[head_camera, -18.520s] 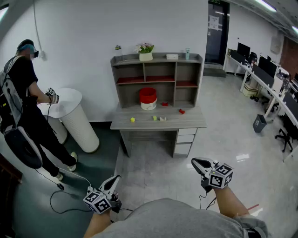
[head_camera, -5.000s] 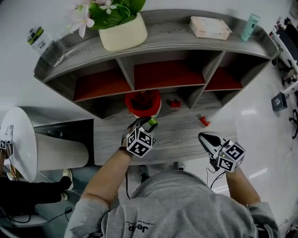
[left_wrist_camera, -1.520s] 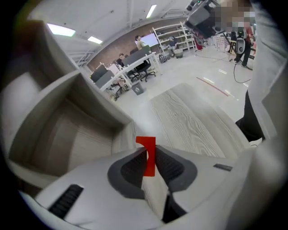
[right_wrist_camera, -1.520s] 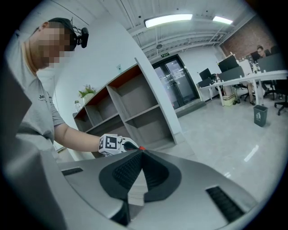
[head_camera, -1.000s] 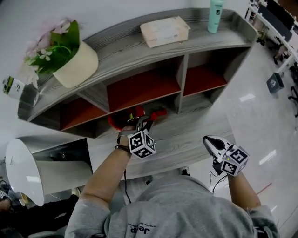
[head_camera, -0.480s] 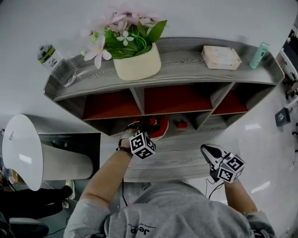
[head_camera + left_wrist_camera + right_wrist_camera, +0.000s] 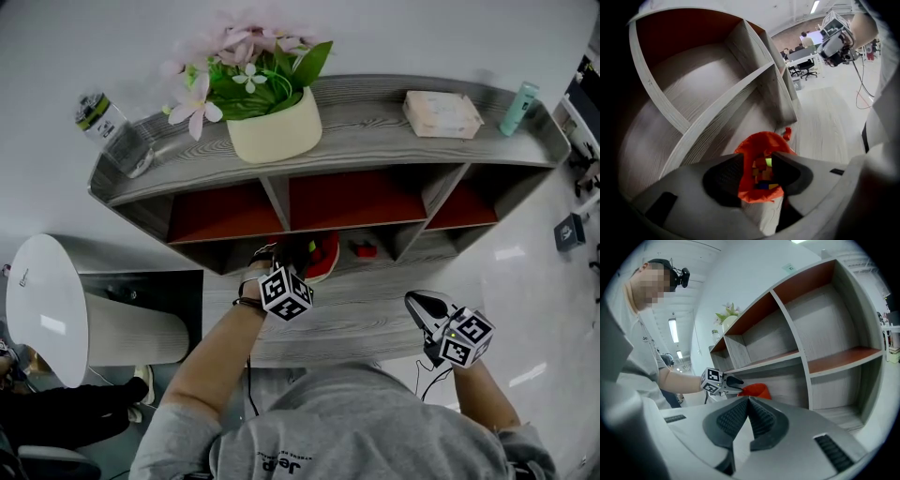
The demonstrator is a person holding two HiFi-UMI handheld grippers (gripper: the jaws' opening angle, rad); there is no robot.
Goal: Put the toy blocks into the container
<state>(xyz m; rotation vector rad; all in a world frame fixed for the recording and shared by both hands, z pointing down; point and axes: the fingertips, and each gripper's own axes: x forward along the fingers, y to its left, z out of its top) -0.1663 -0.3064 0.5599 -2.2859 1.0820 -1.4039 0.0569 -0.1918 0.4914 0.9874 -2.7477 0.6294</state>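
Note:
The red container [image 7: 749,149] stands on the grey desk [image 7: 356,314] under the shelf unit, with several coloured blocks [image 7: 763,171] inside it. My left gripper [image 7: 757,169] hangs right above its mouth; its jaws have just been opening, and they stand open with nothing between them. In the head view this left gripper [image 7: 284,255] sits against the container [image 7: 323,255]. A loose red block [image 7: 364,249] lies on the desk to the container's right. My right gripper [image 7: 749,400] is shut and empty, held back at the desk's front right [image 7: 427,305].
The shelf unit's top holds a flower pot [image 7: 274,127], a bottle [image 7: 105,120], a flat box [image 7: 442,113] and a teal tube [image 7: 520,107]. A white round table [image 7: 52,314] stands to the left. The shelf cubbies [image 7: 825,329] look bare.
The head view has swung to face the shelf squarely. Both grippers have shifted sideways along the desk and then stayed still. The left one remains at the red container.

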